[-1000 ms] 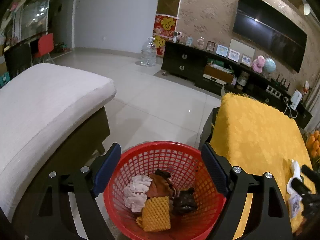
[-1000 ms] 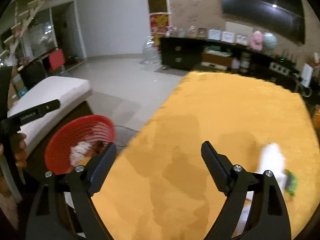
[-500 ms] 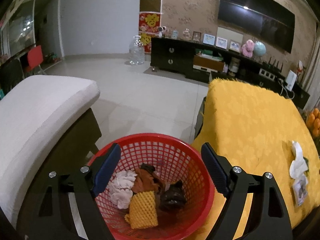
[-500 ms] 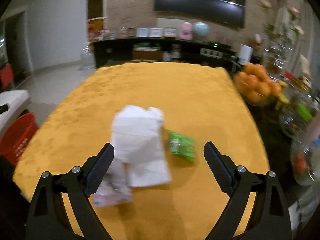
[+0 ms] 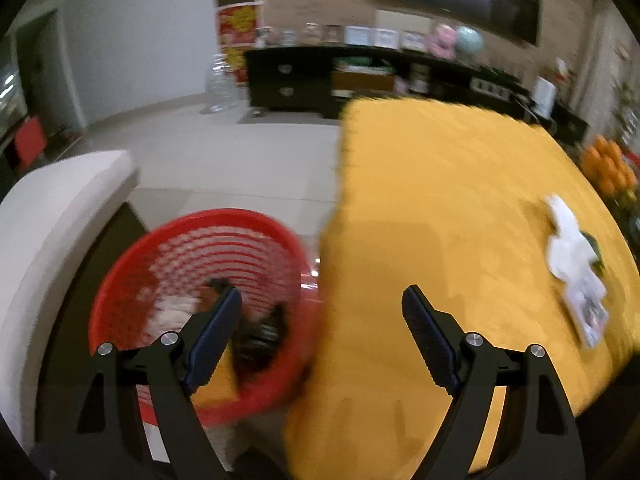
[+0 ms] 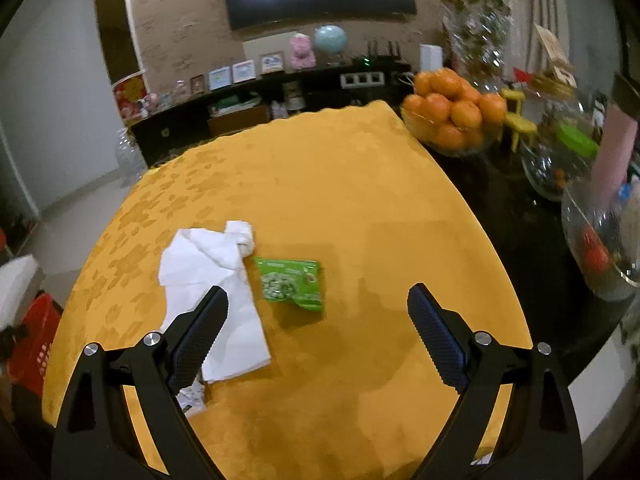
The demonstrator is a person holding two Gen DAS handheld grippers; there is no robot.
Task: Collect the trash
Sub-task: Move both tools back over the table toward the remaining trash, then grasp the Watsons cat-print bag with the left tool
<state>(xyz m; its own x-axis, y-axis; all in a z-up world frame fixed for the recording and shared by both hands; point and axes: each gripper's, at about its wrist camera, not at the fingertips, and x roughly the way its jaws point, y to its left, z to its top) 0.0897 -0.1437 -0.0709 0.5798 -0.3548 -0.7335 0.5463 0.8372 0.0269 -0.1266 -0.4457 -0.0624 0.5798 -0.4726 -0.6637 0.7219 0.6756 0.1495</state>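
Note:
A crumpled white tissue (image 6: 218, 280) lies on the yellow tablecloth (image 6: 320, 184), with a green snack packet (image 6: 291, 284) just to its right. A small printed wrapper (image 6: 192, 398) peeks out under the tissue's near end. My right gripper (image 6: 318, 312) hangs open above the cloth, nothing between its fingers, the packet just beyond its gap. My left gripper (image 5: 322, 320) is open and empty over the edge between the red basket (image 5: 192, 248) and the table. The basket holds crumpled trash. In the left wrist view the tissue (image 5: 568, 248) lies far right.
A bowl of oranges (image 6: 452, 116) and glass bowls (image 6: 600, 232) crowd the dark table part on the right. A white cushioned seat (image 5: 52, 216) stands left of the basket. A dark TV cabinet (image 5: 320, 80) lines the far wall across a tiled floor.
My left gripper swung right, from over the basket to the table's edge. My right gripper swept right across the cloth to the tissue and packet, then settled closer over them.

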